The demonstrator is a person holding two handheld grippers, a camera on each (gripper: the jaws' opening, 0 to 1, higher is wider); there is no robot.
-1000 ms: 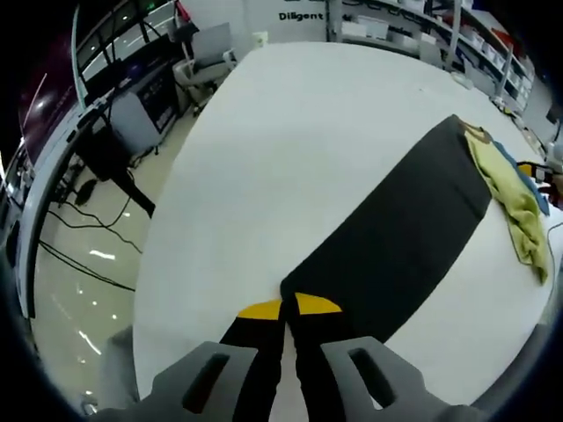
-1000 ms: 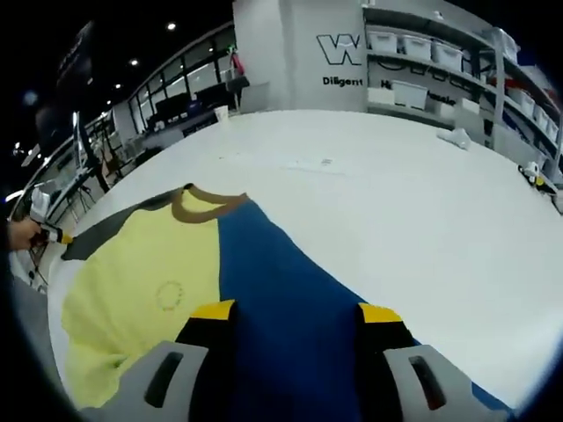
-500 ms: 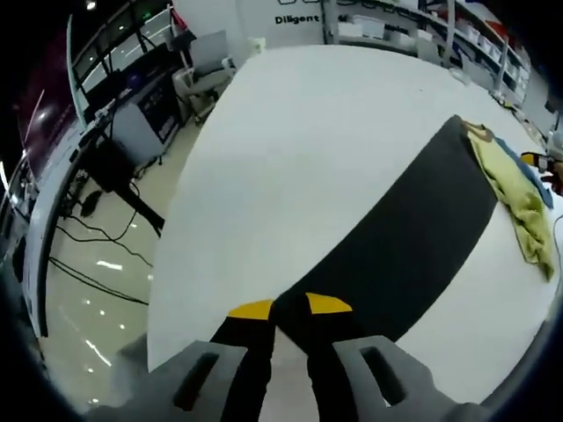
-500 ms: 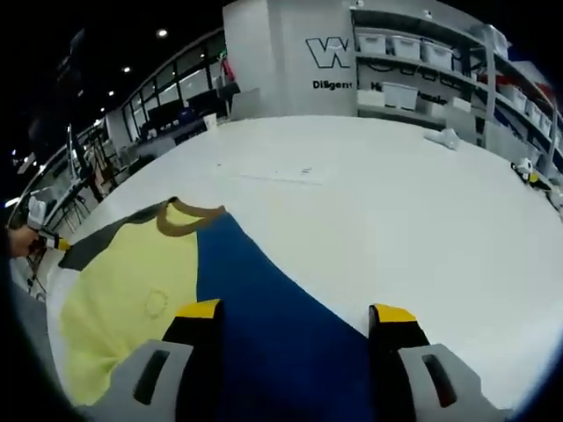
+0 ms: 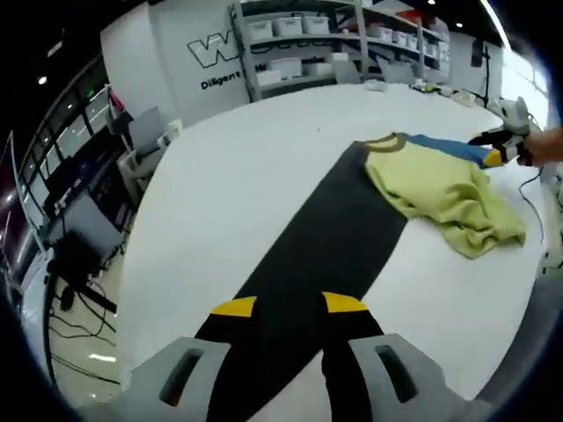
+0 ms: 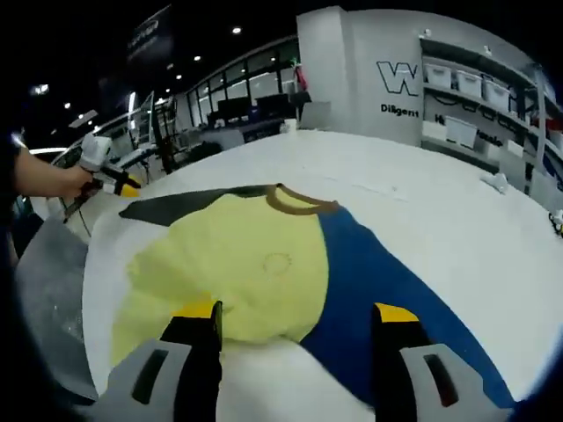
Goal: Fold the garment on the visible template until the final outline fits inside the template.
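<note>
In the left gripper view, the template, a long dark strip, lies flat on the white table. Its long axis runs from between the jaws at the bottom up and rightward to the garment. The garment sits bunched on the strip's far end, yellow with a brown collar and a blue part behind; its collar points toward the shelves at the back. The near end of the strip is hidden under the left gripper, whose yellow-tipped jaws stand apart with the strip between them; whether they touch the strip cannot be told. At the far right edge the right gripper shows small, held by a hand, just beside the blue part; its jaws are too small to judge here.

In the right gripper view, at far left a hand holds the left gripper near the dark strip's tip, which sticks out from under the garment. The garment spreads yellow on the left and blue on the right, collar pointing away from the camera. Its near edge is cut off behind the right gripper, whose jaws stand wide, spanning the yellow-blue seam. They grip nothing; whether they touch the cloth is unclear.
</note>
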